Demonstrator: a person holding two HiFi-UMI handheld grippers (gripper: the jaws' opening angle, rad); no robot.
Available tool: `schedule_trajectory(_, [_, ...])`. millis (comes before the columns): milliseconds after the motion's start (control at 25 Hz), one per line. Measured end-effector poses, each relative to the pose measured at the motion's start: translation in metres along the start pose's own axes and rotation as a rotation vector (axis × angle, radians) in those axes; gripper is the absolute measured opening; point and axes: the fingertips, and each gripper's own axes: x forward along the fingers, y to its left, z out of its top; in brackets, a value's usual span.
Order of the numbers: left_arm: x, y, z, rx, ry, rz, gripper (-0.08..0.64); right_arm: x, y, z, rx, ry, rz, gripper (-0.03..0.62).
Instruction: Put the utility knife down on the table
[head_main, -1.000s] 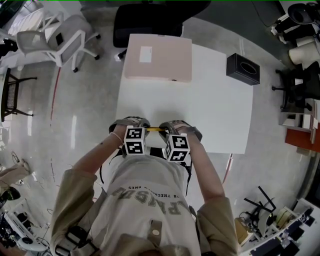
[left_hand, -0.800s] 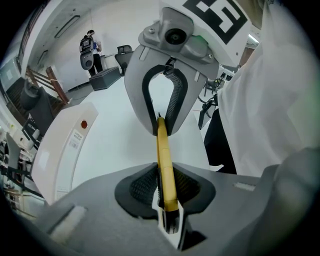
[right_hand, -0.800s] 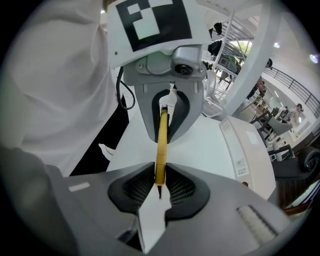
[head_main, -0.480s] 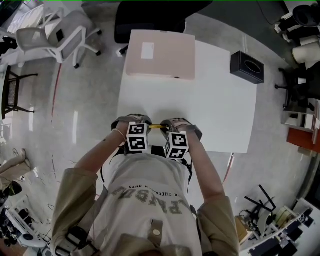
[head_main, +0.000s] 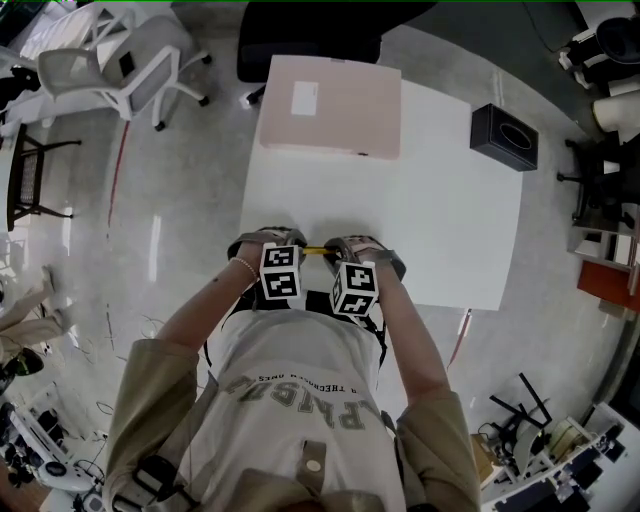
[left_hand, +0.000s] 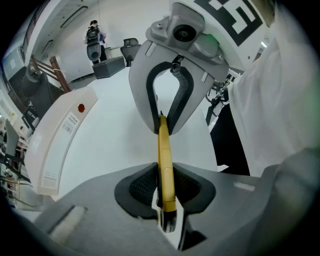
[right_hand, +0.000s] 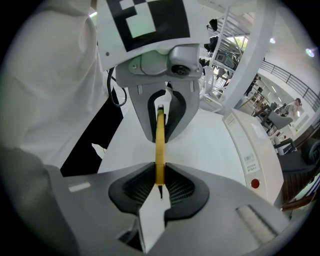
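A yellow utility knife (head_main: 318, 251) is held level between my two grippers, just above the near edge of the white table (head_main: 440, 230). My left gripper (head_main: 290, 247) is shut on one end of the utility knife (left_hand: 165, 170), whose metal tip pokes out behind the pads. My right gripper (head_main: 345, 250) is shut on the other end of the utility knife (right_hand: 159, 145). In the left gripper view my own jaws (left_hand: 166, 200) pinch the handle, and the right gripper (left_hand: 167, 107) faces them. In the right gripper view, the right gripper (right_hand: 160, 181) faces the left gripper (right_hand: 162, 112).
A flat pale pink box (head_main: 333, 107) lies at the table's far side and a black box (head_main: 504, 137) sits at the far right corner. A black chair (head_main: 310, 25) stands beyond the table and a white chair (head_main: 120, 70) at the far left.
Both grippers, with the knife between them, have sunk a little toward the table's near edge. Both grips look unchanged.
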Motion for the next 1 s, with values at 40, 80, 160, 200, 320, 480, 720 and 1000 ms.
schedule_trajectory(40, [0.001, 0.000, -0.001, 0.000, 0.002, 0.002, 0.074, 0.001, 0.000, 0.000, -0.001, 0.001, -0.001, 0.064])
schedule_trajectory(80, [0.001, 0.001, -0.002, 0.000, 0.003, 0.004, 0.074, 0.002, 0.000, 0.000, -0.002, 0.002, -0.001, 0.064])
schedule_trajectory(160, [0.003, 0.000, -0.003, 0.000, 0.001, 0.006, 0.077, 0.003, 0.001, 0.000, 0.001, 0.003, 0.001, 0.064])
schedule_trajectory(200, [0.003, 0.000, -0.004, -0.002, -0.001, 0.007, 0.075, 0.004, 0.001, 0.000, 0.003, 0.003, 0.003, 0.064])
schedule_trajectory(320, [0.005, 0.000, -0.004, -0.011, -0.001, 0.009, 0.077, 0.004, 0.002, 0.000, 0.006, -0.001, 0.004, 0.064])
schedule_trajectory(480, [0.006, 0.002, -0.006, -0.021, -0.001, 0.014, 0.080, 0.004, -0.001, 0.001, 0.008, -0.006, -0.008, 0.064])
schedule_trajectory(720, [0.003, 0.002, -0.004, -0.067, -0.047, 0.003, 0.114, 0.005, 0.002, -0.001, 0.014, -0.001, 0.003, 0.064])
schedule_trajectory(1000, [-0.015, 0.007, -0.007, -0.088, -0.076, 0.049, 0.118, 0.004, 0.003, -0.004, 0.023, -0.003, 0.009, 0.064])
